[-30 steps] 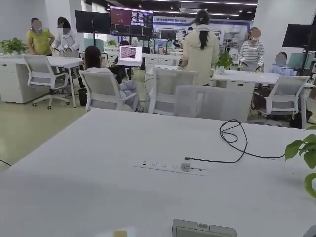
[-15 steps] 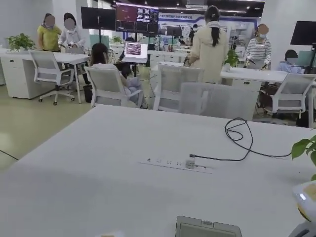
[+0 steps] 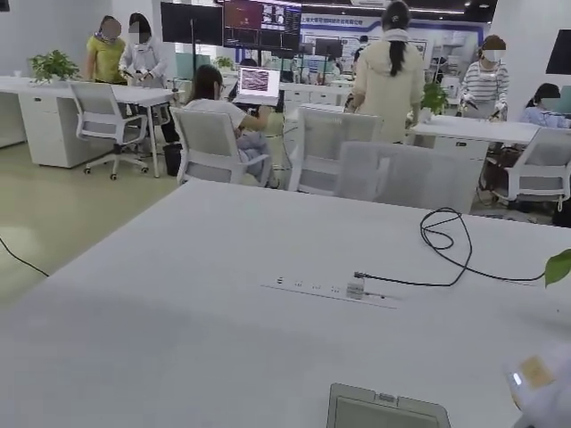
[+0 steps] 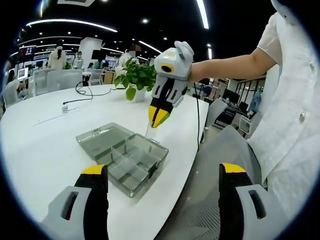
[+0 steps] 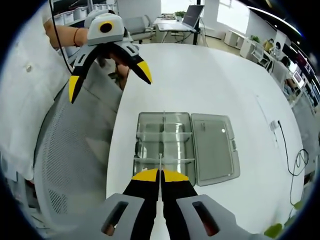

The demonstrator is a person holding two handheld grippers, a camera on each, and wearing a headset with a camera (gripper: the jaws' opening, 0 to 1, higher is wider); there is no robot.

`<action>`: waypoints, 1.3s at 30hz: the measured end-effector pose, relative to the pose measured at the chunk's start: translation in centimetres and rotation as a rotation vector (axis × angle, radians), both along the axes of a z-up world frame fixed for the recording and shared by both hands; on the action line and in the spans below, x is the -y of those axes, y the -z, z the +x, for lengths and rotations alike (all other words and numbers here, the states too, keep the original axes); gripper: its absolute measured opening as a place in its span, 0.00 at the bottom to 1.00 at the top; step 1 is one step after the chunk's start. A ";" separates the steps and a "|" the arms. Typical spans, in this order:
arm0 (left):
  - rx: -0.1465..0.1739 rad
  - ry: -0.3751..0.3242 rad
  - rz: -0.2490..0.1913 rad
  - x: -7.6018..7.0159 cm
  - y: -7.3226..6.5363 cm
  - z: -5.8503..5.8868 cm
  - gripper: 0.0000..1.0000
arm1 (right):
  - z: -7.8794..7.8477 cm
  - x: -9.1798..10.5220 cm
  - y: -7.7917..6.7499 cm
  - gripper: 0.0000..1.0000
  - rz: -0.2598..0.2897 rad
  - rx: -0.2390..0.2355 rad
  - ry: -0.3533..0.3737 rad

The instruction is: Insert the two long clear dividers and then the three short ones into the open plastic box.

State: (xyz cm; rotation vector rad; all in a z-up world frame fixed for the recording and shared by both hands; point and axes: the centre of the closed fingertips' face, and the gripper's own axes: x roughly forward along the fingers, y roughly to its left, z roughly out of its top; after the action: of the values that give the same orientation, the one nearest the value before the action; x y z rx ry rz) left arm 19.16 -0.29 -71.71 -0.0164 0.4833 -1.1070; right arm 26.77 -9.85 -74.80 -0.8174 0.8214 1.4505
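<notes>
The open clear plastic box (image 5: 150, 145) lies near the table edge with its lid (image 5: 214, 147) flat beside it and clear dividers standing inside. My right gripper (image 5: 160, 176) is shut on a thin clear divider (image 5: 163, 125), held edge-on above the box. In the left gripper view the right gripper (image 4: 159, 117) hovers over the box (image 4: 122, 155), the divider (image 4: 148, 131) hanging from its tips. My left gripper (image 4: 163, 172) is open and holds nothing, off the table edge beside the box; it is also the left gripper (image 5: 110, 82). A blurred gripper (image 3: 535, 383) shows at the lower right.
A grey mesh chair (image 5: 70, 165) stands against the table edge by the box. A power strip (image 3: 328, 291) and a black cable (image 3: 446, 241) lie mid-table. A potted plant (image 4: 135, 80) stands on the table beyond the box. People and office chairs are beyond the far edge.
The head camera has shifted, so the whole scene slid sideways and down. A gripper has come further into the lower right corner of the head view.
</notes>
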 end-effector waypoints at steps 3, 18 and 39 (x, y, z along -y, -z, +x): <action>-0.005 -0.004 -0.005 0.0 0.0 0.0 0.96 | 0.2 0.1 0.5 0.03 -0.009 0.002 0.002; -0.010 -0.003 -0.008 0.1 0.3 -0.2 1.00 | 0.6 0.1 1.8 0.03 -0.030 -0.008 0.013; -0.011 -0.007 -0.017 0.1 0.1 -0.2 0.98 | 0.4 0.1 2.0 0.03 -0.087 0.013 -0.043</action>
State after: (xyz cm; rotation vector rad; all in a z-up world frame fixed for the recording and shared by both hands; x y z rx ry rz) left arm 18.91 -0.44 -71.81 -0.0388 0.4830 -1.1049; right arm 27.15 -9.93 -76.77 -0.9147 0.8667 1.4535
